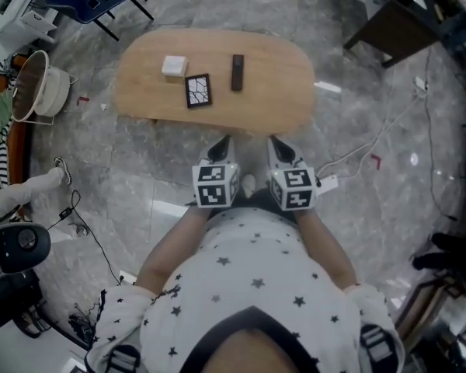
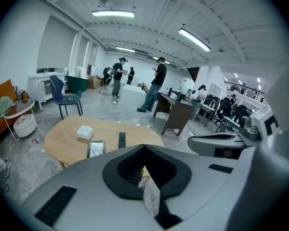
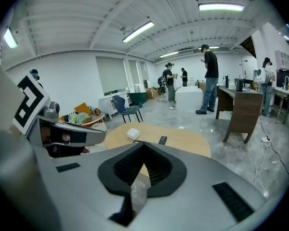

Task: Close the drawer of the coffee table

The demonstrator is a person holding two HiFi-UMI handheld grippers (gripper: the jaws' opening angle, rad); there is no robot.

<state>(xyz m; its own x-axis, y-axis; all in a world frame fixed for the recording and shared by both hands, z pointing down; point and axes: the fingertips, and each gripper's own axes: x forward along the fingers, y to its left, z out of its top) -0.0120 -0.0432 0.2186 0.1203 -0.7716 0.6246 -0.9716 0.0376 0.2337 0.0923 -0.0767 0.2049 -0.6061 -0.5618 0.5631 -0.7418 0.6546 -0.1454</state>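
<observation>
Both tongs are pressed shut with nothing in them. The left tongs (image 1: 220, 146) and right tongs (image 1: 278, 144) sit side by side, pointing at the near long edge of the coffee table (image 1: 279, 92). That surface lies just ahead, its long axis running left to right across the head view, and neither tongs is nearer. No drawer shows past the edge — likely already pushed in, or hidden beneath the top.
</observation>
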